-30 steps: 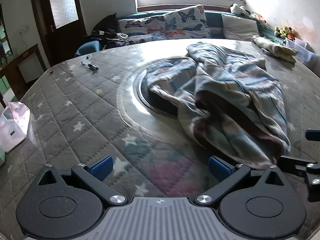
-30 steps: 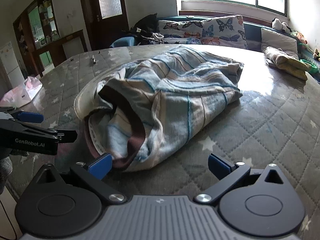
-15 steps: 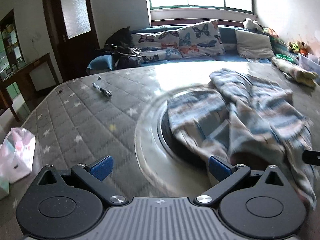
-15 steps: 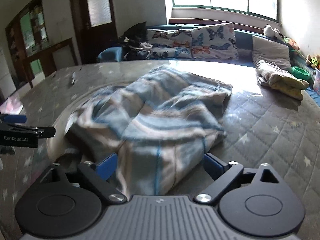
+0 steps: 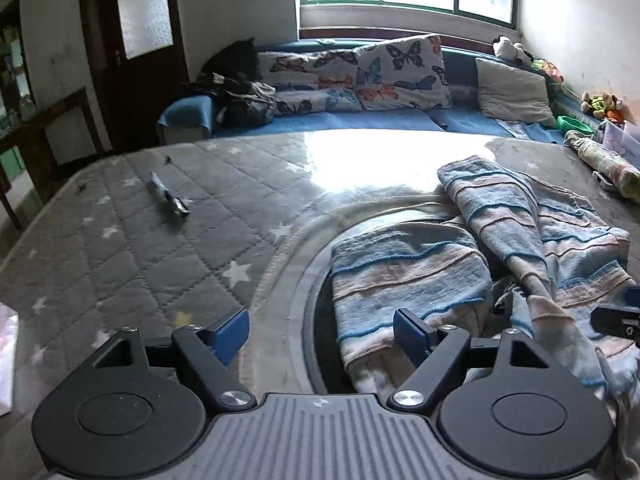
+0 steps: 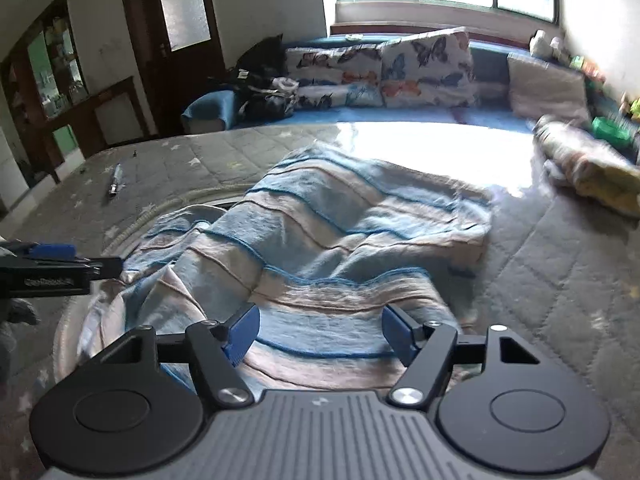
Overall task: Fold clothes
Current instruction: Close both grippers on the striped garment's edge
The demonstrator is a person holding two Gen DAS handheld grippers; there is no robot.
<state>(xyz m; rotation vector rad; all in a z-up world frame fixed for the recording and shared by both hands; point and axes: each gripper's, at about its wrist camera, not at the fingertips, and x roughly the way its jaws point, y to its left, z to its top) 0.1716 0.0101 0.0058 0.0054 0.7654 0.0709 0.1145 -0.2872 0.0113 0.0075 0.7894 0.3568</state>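
A crumpled striped garment [image 5: 500, 256], blue, beige and pink, lies on a grey star-quilted table [image 5: 120, 248], partly over a round inset. It also shows in the right wrist view [image 6: 328, 248]. My left gripper [image 5: 320, 330] is open and empty, low at the garment's left near edge. My right gripper [image 6: 320, 332] is open and empty, its fingers just over the garment's near part. The left gripper shows at the left edge of the right wrist view [image 6: 60, 268]; the right gripper's tip shows at the right edge of the left wrist view [image 5: 618, 316].
A small pen-like object [image 5: 170, 200] lies on the table's far left. A folded yellowish garment [image 6: 592, 168] lies at the far right. A blue couch with butterfly cushions [image 5: 360, 76] runs behind the table. A pink bag [image 5: 6, 352] sits off the left edge.
Both grippers have dropped lower and closer to the table, the views tilting up toward the window. The right gripper now hovers over the garment's near part; both stay open.
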